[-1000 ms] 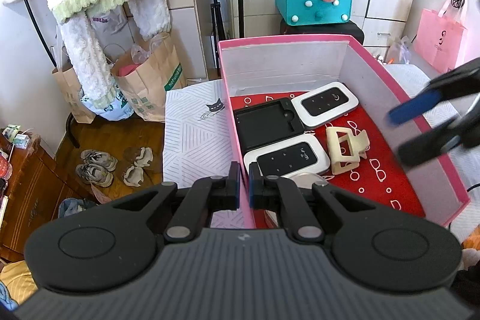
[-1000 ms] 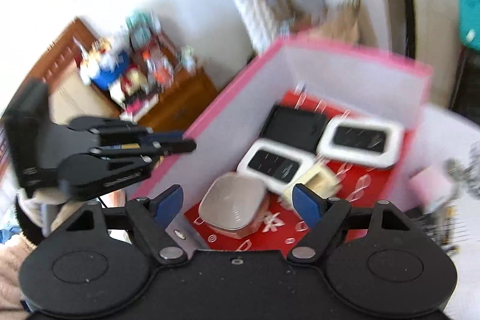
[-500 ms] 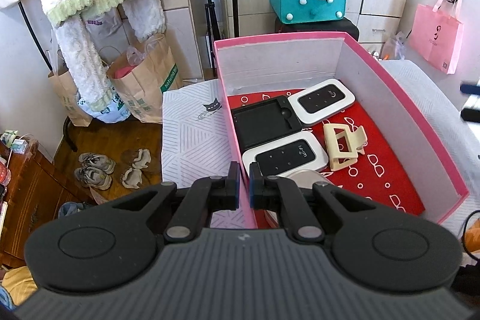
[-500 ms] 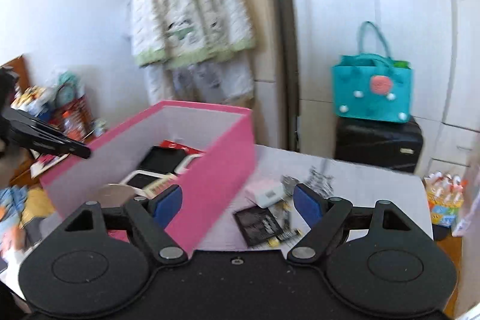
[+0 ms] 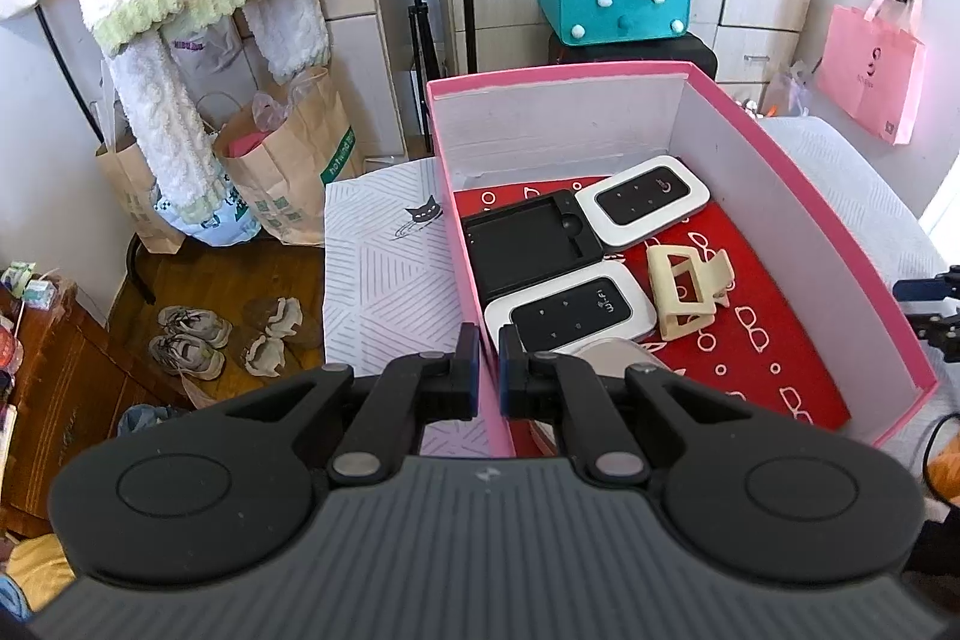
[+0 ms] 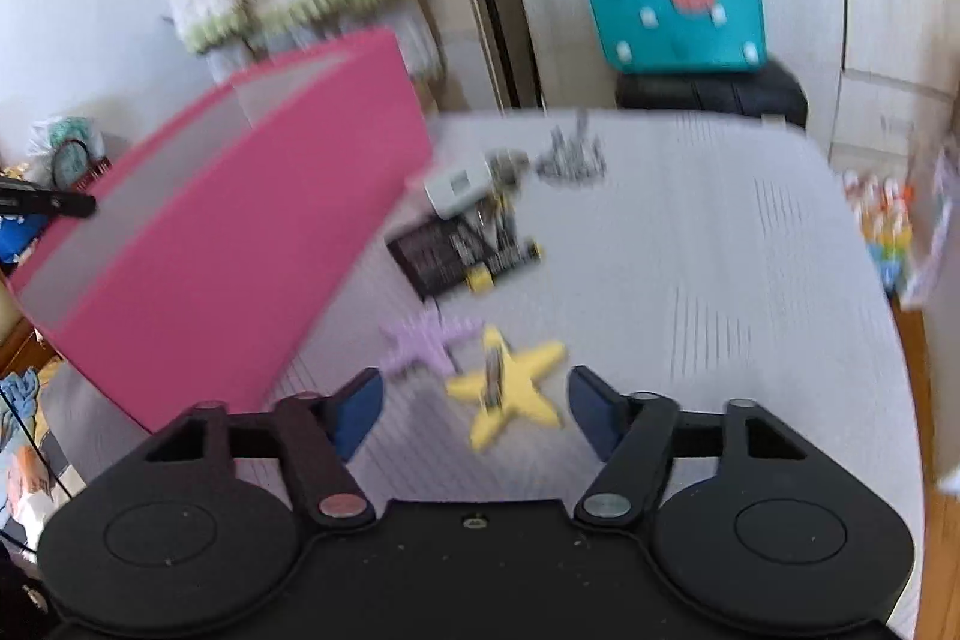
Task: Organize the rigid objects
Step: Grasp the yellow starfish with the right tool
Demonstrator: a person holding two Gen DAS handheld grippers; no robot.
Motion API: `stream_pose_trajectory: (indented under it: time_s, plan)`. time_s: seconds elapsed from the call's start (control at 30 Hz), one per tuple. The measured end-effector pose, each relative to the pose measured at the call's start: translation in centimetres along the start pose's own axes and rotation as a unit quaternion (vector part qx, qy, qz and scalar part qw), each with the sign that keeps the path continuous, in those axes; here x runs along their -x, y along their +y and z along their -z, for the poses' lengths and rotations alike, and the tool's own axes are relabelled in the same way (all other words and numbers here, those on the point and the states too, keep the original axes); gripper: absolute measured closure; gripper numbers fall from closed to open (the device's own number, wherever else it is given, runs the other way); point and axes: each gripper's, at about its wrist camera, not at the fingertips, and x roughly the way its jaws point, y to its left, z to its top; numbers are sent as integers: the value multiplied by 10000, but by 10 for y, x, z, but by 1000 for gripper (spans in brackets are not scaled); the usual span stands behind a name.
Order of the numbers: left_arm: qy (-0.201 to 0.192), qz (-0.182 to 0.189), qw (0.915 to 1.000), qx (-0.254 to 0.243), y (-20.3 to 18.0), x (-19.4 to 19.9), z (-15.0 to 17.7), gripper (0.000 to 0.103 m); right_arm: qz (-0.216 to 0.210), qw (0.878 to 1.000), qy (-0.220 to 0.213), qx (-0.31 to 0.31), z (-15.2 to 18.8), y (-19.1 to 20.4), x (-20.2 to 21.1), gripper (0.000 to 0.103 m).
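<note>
On the grey striped table (image 6: 690, 232), the largest thing is the pink box (image 5: 852, 244), open at the top, with a red printed lining on its floor. Inside it lie a black tray (image 5: 528, 244) against the left wall, two white-and-black pocket Wi-Fi routers (image 5: 645, 199) (image 5: 567, 319), a cream hair claw clip (image 5: 687, 298) and, nearest the camera, a pale rounded case (image 5: 612, 355) partly hidden behind the left gripper (image 5: 489, 370). That gripper's fingers are pressed onto the box's near left wall, the thin card caught between the pads, so it looks to be steadying the box.

Outside the box, in the right wrist view, loose things lie on the table: a black battery-like slab (image 6: 435, 256) with a small black-and-yellow piece beside it, a white clip-like block (image 6: 459, 187), a blurred heap of metal hairpins (image 6: 570, 157), a lilac star-shaped clip (image 6: 429, 343) and a yellow star hair clip (image 6: 510, 388).

The right gripper (image 6: 474, 409) has its fingers apart with nothing gripped, and they have just been closing in. The yellow star lies just ahead of them and almost centred in the gap, a little nearer the right finger, flat on the table; its metal clip bar runs roughly away from the camera, along the line of the fingers. The right hand is plainly the nearer one, so I judge the star the next pick, with the lilac star just beside it liable to be nudged
</note>
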Motion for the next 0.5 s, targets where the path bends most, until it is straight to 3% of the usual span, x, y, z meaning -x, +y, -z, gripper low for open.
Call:
stream_pose_trajectory:
  time_s: [0.2,0.3,0.37,0.4,0.5]
  plan:
    - [86,-152,9993,-333,-9,0,-2,97,541,9955,37,773,5,18,-11,36]
    - [123,-192,9989,-409,-11,0,-3,97,554,9935,12,998,2,22,-13,38]
    - [132,-207,9988,-413,-12,0,-3,97,447,9956,128,811,-5,20,-13,63]
    - [136,-202,9990,-377,-11,0,-3,97,497,9953,143,824,-6,21,-12,71]
    - [133,-145,9994,-278,-8,2,-2,97,584,9952,104,776,-6,19,-12,71]
